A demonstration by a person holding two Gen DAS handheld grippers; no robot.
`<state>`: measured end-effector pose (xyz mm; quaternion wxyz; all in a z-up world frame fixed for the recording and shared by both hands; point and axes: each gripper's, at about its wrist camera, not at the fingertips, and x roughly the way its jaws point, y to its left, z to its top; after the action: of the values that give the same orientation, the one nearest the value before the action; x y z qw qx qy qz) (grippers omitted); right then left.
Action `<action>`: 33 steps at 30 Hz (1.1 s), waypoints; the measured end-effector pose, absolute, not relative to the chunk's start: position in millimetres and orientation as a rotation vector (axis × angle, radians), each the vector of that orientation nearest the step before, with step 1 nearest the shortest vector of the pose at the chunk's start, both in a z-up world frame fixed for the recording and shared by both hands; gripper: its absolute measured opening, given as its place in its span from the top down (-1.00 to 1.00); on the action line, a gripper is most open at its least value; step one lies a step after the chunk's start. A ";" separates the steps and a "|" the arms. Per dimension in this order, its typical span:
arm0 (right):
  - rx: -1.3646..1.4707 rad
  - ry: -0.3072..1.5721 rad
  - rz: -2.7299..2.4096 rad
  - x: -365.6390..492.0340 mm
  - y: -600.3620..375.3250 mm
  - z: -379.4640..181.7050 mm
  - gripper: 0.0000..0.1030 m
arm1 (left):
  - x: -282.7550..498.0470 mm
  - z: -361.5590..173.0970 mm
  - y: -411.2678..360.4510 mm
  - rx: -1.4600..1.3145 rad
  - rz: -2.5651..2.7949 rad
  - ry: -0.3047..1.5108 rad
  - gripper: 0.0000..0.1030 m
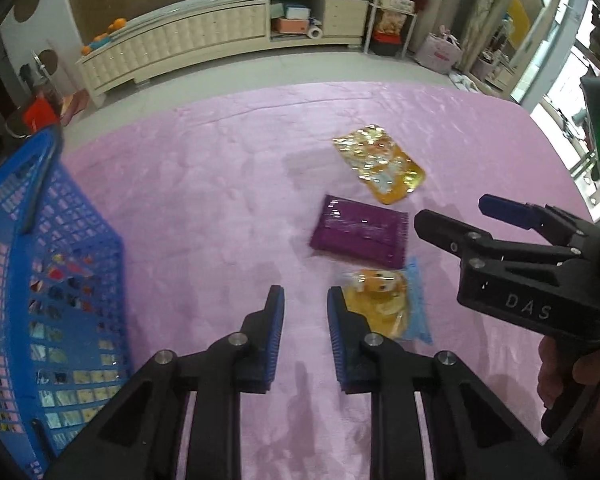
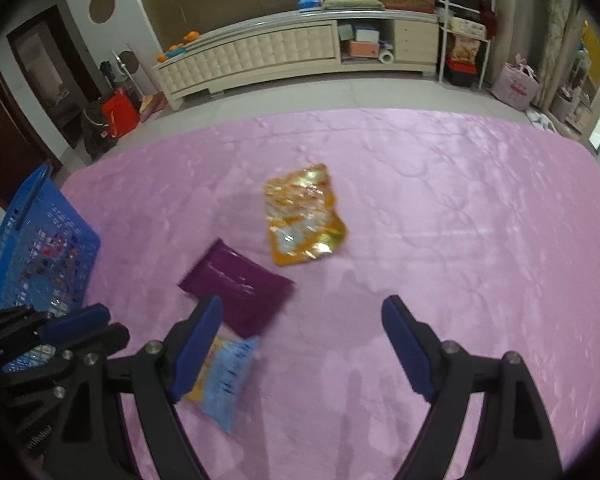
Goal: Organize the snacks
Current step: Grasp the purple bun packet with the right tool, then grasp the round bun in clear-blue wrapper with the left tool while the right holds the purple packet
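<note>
**A:** Left wrist view first: what is where? The left gripper (image 1: 305,300) has its jaws parted by a narrow gap with nothing between them, hanging over the pink cloth (image 1: 204,184) that covers the bench.

**B:** And the snacks lie loose on that cloth. The blue-and-yellow packet (image 1: 396,304) sits just beside the left gripper's right-hand finger, the purple packet (image 1: 360,236) touches or slightly overlaps its far end, and the gold foil pouch (image 1: 380,166) lies a little beyond, apart from the other two.

**A:** The blue basket (image 1: 48,280) stands at the left edge. Through its mesh I see coloured wrappers, so I'd judge some snacks are already inside and these three remain.

**B:** That would explain the layout: basket on the left hand's side, loose packets toward the middle, reachable by either hand.

**A:** The right gripper (image 2: 302,344)?

**B:** Its jaws are spread wide and hold nothing; its left finger passes over the blue-and-yellow packet in its own view. I'd guess that packet is next, though which hand takes it I can't tell.

**A:** It's flat and crinkly, so an edge pinch seems safest.
</note>
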<state>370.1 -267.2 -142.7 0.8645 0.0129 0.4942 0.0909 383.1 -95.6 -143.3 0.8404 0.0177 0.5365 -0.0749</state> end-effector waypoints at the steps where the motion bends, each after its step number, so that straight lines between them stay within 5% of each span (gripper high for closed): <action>1: -0.001 1.034 0.204 371.4 -260.0 -141.8 -0.66 | 381.7 -144.1 -94.1 0.041 -0.155 1.133 0.61; 17: -0.536 1.084 0.399 388.3 -173.7 -193.2 -0.68 | 377.0 -140.5 -77.4 0.117 -0.166 1.106 0.61; 24: -0.426 1.144 0.541 408.7 -198.6 -198.6 -0.69 | 374.8 -144.7 -74.9 0.083 -0.165 1.123 0.61; 26: -0.434 1.115 0.586 404.5 -200.7 -197.7 -0.55 | 373.0 -145.1 -73.6 0.092 -0.160 1.122 0.60; 28: -0.425 1.098 0.587 400.3 -205.6 -194.5 -0.10 | 372.2 -147.0 -72.4 0.093 -0.155 1.128 0.58; 33: -0.370 1.099 0.527 388.6 -214.7 -191.2 -0.10 | 365.8 -145.6 -71.4 0.097 -0.134 1.126 0.40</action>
<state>388.6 -214.7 -191.2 0.8039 -0.1726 0.5132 0.2461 365.8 -71.4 -145.6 0.8425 0.0459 0.5329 -0.0633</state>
